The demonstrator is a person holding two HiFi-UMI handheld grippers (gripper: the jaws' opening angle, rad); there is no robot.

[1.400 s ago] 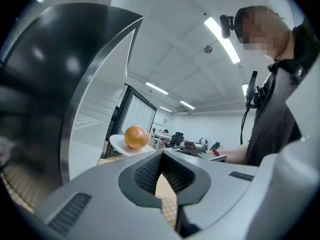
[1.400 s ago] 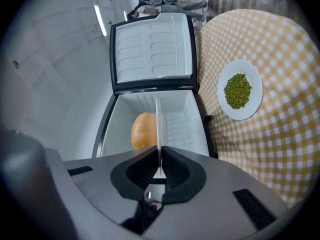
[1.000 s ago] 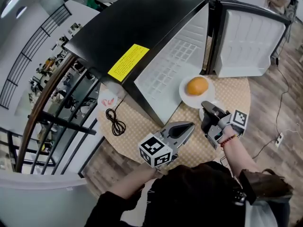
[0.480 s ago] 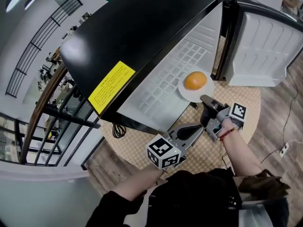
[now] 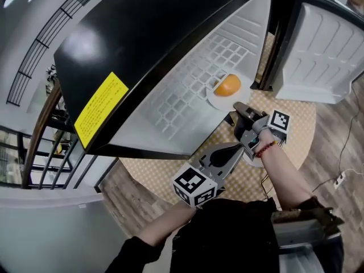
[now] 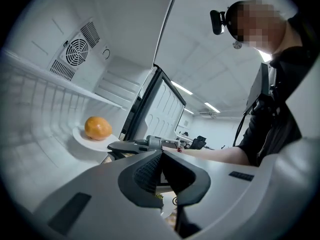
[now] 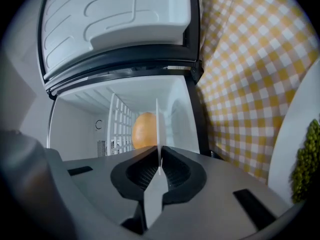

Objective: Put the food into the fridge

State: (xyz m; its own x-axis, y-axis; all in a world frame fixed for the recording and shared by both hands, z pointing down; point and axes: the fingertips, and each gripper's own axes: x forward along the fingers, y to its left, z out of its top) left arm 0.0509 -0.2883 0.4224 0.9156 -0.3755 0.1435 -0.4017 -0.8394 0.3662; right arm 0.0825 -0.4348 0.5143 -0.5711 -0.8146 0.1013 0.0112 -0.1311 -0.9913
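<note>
An orange [image 5: 227, 85] lies on a white plate [image 5: 214, 102] at the mouth of the open black fridge [image 5: 170, 38]. My right gripper [image 5: 238, 107] is shut on the plate's near rim, which shows edge-on as a thin white line [image 7: 158, 134] between its jaws, with the orange [image 7: 144, 129] behind. In the left gripper view the orange [image 6: 97, 127] and plate [image 6: 90, 143] sit just inside the white interior; I cannot tell whether the plate rests on anything. My left gripper [image 5: 236, 148] hangs a little behind the right one, shut and empty [image 6: 161, 156].
The fridge door [image 5: 324, 50] stands swung open to the right. The fridge stands on a round table with a yellow checked cloth [image 5: 287, 118]. A second white plate [image 7: 295, 129] with green food [image 7: 307, 159] lies on the cloth under my right hand. A wire shelf [image 5: 193, 78] lines the interior.
The right gripper has carried the plate with the orange from the table's cloth forward into the fridge opening. The left gripper has followed toward the fridge.
</note>
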